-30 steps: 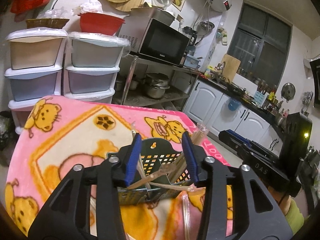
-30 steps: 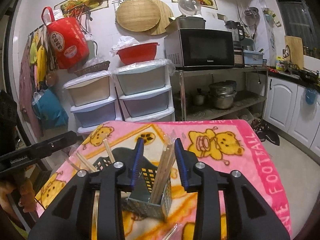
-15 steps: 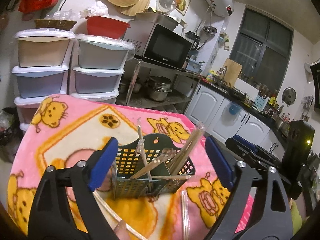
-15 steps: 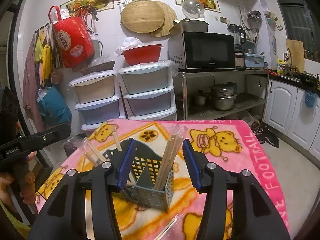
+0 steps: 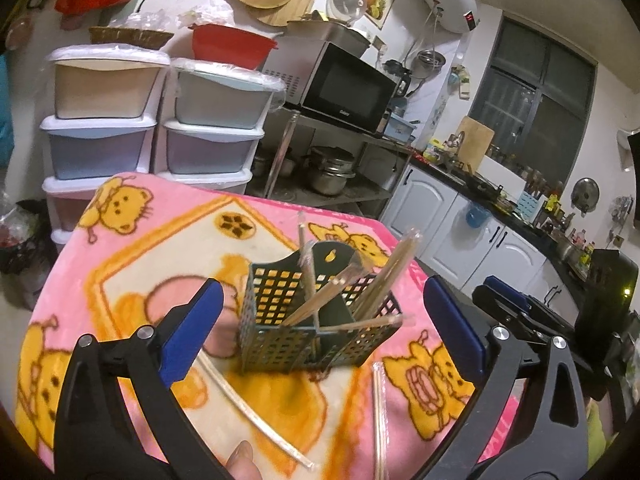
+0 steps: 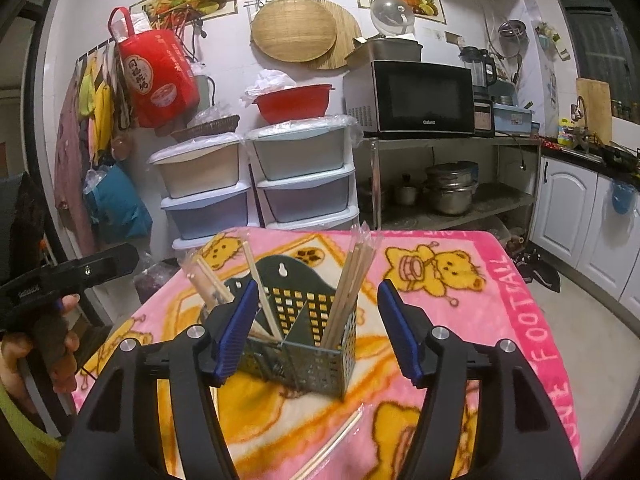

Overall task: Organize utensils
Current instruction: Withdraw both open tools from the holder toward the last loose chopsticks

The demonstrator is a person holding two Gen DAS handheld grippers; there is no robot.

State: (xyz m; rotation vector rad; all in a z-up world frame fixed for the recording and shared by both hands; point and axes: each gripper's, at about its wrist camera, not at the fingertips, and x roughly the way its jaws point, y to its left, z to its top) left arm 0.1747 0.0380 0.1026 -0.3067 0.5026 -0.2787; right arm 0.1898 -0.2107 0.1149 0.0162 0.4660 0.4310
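Opening wider than before, left gripper [image 5: 320, 332] and right gripper [image 6: 316, 334], caddy [image 5: 316, 320] released

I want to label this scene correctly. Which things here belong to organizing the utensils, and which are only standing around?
Belong to the job:
- green holder
- wrapped chopsticks in it
- loose wrapped chopsticks on the blanket

Just lying about:
- pink blanket
- microwave
- storage drawers
- red basin
- pots

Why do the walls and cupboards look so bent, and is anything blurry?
Left wrist view: the fisheye lens bows the window near the black rim; the wrapped chopsticks on the blanket look smeared. Right wrist view: the same curving bends the cabinets; the holder stays sharp.
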